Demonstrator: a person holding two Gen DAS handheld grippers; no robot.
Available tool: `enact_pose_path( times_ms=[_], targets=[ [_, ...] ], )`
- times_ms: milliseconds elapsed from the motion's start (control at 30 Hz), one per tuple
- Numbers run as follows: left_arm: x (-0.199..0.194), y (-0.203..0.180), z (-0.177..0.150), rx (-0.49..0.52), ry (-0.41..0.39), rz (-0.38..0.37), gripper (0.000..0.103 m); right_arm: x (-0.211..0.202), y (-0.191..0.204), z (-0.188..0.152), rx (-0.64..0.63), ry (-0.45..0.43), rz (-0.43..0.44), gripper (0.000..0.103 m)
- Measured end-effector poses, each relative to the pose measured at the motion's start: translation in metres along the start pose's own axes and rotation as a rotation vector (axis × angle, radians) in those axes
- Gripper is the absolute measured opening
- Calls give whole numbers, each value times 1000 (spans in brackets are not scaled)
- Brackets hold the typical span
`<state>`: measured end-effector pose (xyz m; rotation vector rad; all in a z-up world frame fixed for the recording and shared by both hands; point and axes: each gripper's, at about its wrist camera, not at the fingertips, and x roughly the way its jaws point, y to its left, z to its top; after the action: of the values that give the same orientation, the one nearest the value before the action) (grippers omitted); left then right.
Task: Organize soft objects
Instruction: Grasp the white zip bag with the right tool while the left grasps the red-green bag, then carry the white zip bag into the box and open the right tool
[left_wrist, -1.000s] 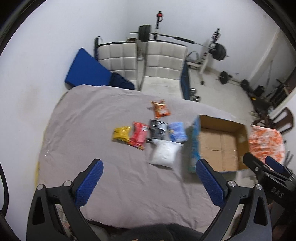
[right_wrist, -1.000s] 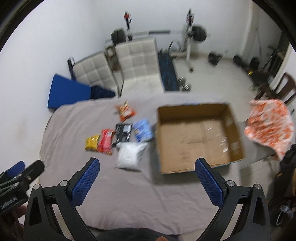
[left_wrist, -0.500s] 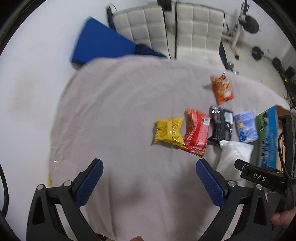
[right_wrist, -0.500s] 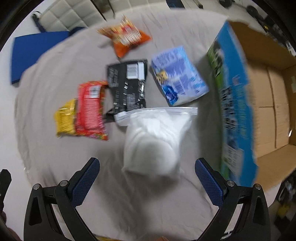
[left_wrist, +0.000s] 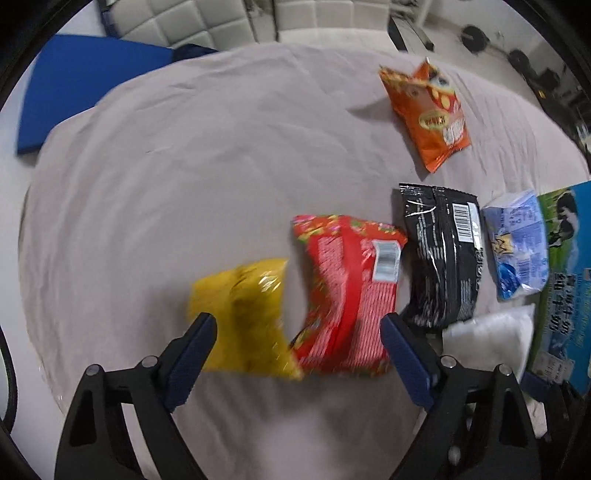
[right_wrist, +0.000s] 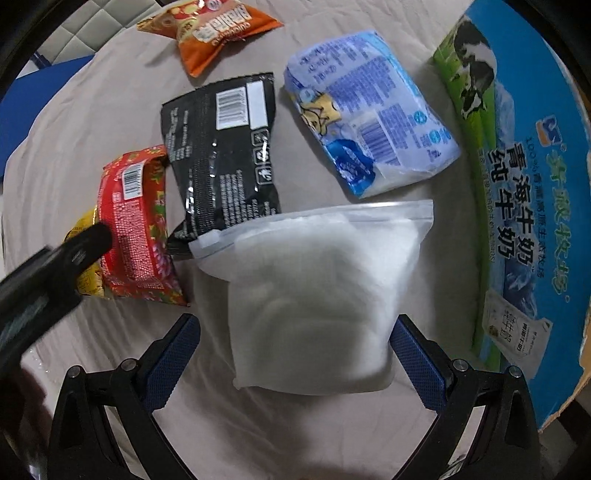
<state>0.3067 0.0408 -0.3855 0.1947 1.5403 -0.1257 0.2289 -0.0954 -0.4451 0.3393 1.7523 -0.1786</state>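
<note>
Six soft packs on the grey-covered desk (left_wrist: 155, 177): orange bag (left_wrist: 430, 114) farthest, then black pack (right_wrist: 221, 155) with a white barcode label, pale blue pack (right_wrist: 369, 114) with blue print and a yellow cartoon figure, red pack (left_wrist: 347, 291) with barcode, yellow pack (left_wrist: 247, 314), and white zip bag (right_wrist: 317, 295) nearest the box (right_wrist: 524, 177) printed with a cow and Chinese writing including "牛奶". Left tool (left_wrist: 298, 339) closing, not yet gripping, over yellow and red packs. Right tool (right_wrist: 295, 345) released, straddling the zip bag's near end without pressing.
</note>
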Motion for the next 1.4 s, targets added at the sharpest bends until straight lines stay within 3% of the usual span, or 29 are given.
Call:
enact_pose_path(
  times_ms=[133, 233, 333, 433, 633, 933, 1033, 1167, 1400],
  targets=[
    [15, -17, 17, 67, 7, 32, 89, 15, -9, -1, 13, 22, 4, 103],
    [25, -29, 24, 109, 47, 3, 62, 10, -8, -4, 11, 34, 5, 103],
    [34, -32, 25, 125, 82, -18, 50, 23, -7, -4, -2, 33, -17, 103],
    [32, -30, 18, 119, 68, -12, 46, 29, -1, 2, -21, 30, -80, 86],
    [30, -17, -20, 80, 80, 0, 42, 31, -9, -3, -65, 33, -61, 77],
    [16, 1, -125, -13, 96, -30, 42, 62, -23, -61, -182, 132, -79, 76],
    [19, 5, -158, -39, 105, -35, 45, 73, -26, -74, -209, 128, -106, 77],
    [34, 3, -169, -58, 110, -23, 47, 84, -24, -73, -212, 116, -134, 80],
    [57, 4, -167, -63, 86, -17, 48, 65, -10, -75, -220, 102, -157, 80]
  ],
)
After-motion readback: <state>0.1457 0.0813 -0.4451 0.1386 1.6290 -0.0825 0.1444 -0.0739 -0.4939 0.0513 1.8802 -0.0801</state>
